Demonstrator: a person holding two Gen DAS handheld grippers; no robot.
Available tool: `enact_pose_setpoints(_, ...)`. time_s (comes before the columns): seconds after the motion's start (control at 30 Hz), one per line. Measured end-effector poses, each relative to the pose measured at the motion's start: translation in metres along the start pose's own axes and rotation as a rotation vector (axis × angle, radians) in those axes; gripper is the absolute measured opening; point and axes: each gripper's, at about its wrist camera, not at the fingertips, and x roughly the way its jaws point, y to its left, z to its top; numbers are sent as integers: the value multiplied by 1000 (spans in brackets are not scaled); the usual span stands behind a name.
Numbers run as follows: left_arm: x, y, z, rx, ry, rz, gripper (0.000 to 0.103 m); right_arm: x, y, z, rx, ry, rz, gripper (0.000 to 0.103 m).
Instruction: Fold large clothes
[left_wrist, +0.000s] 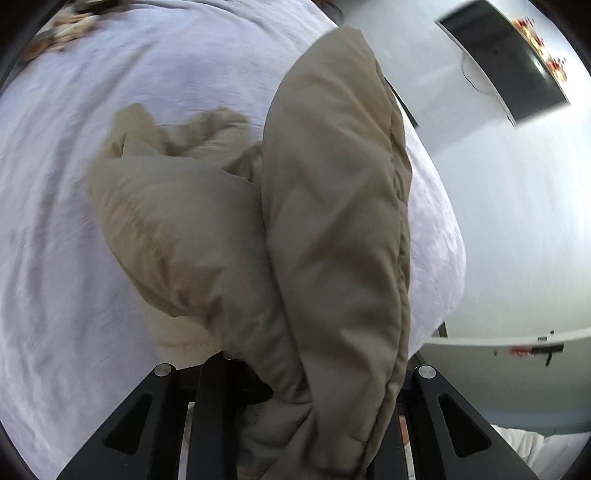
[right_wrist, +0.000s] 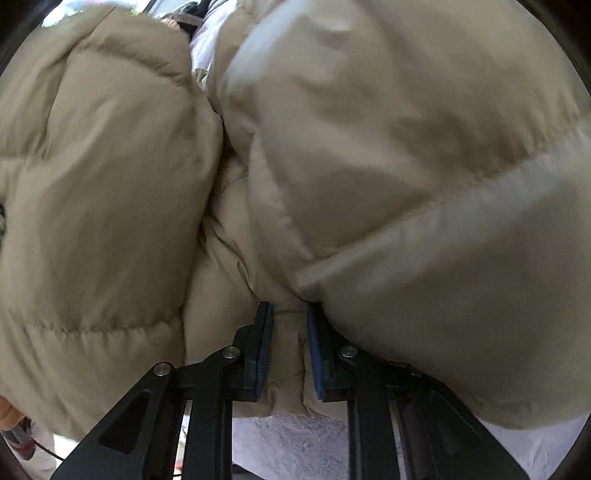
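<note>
- Two grippers, one coat: my left gripper (left_wrist: 295, 398) is buried under the beige coat (left_wrist: 332, 221) above the white bed (left_wrist: 74, 221); its grip I cannot tell.
- My right gripper (right_wrist: 290, 343) pinches a coat (right_wrist: 406, 184) fold between blue pads (right_wrist: 264, 350).

Ahead of my left gripper (left_wrist: 291, 398) the padded beige jacket (left_wrist: 332, 221) rises as a tall fold and blocks the middle. To its left the bed (left_wrist: 74, 221) lies bare and open, with only some brown clutter (left_wrist: 70, 26) at the far corner. My right gripper (right_wrist: 290, 350) is hemmed in: jacket bulk (right_wrist: 406, 184) fills nearly everything ahead, with bare bed (right_wrist: 288, 443) only beneath.
</note>
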Motion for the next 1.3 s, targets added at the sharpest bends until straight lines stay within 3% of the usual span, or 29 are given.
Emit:
enact_pose_setpoints(0.07, 13, -14, 10, 26, 24, -32, 27, -7, -6, 0, 20, 4, 43, 18)
enact_pose_setpoints(0.2, 35, -34, 27, 46, 69, -142, 52, -32, -22, -2, 51, -20, 115, 18)
enact_pose_setpoints(0.3, 53, -47, 36, 103, 68, -185, 54, -56, -37, -6, 76, -55, 151, 18)
enact_pose_setpoints(0.47, 86, -56, 47, 97, 55, -259, 54, -104, -68, -11, 111, -145, 148, 18)
enact_pose_setpoints(0.53, 97, -60, 53, 81, 34, -294, 64, -120, -78, -15, 129, -178, 139, 18)
enact_pose_setpoints(0.63, 109, -71, 60, 84, 8, -274, 65, -148, -90, -22, 151, -235, 105, 19)
enact_pose_setpoints(0.67, 113, -72, 61, 81, 4, -270, 65, -156, -91, -24, 151, -255, 87, 22)
enact_pose_setpoints(0.73, 124, -74, 71, 59, 2, -264, 65, -181, -89, -31, 141, -323, 45, 52)
enact_pose_setpoints(0.77, 125, -75, 71, 50, 4, -269, 70, -195, -86, -36, 130, -361, 46, 58)
enact_pose_setpoints(0.87, 132, -64, 82, -11, 25, -330, 75, -222, -66, -46, 64, -418, 57, 61)
enact_pose_setpoints(1.0, 136, -60, 93, -70, 57, -348, 75, -225, -10, -45, -89, -437, 18, 79)
enact_pose_setpoints(1.07, 135, -56, 94, -51, 58, -339, 75, -221, 7, -43, -164, -440, -8, 79)
enact_pose_setpoints(1.17, 136, -63, 93, -18, 62, -318, 75, -202, 17, -33, -155, -461, -77, 79)
enact_pose_setpoints(1.2, 135, -69, 93, -7, 57, -312, 75, -194, 7, -30, -101, -467, -106, 75)
enact_pose_setpoints(1.23, 128, -72, 94, 10, 44, -315, 75, -190, 0, -23, -63, -471, -98, 37)
enact_pose_setpoints(1.27, 119, -76, 94, 27, 29, -321, 75, -185, -11, -16, 0, -472, -82, 17)
enact_pose_setpoints(1.3, 104, -84, 94, 58, -1, -319, 75, -186, -22, -13, 41, -478, -69, 16)
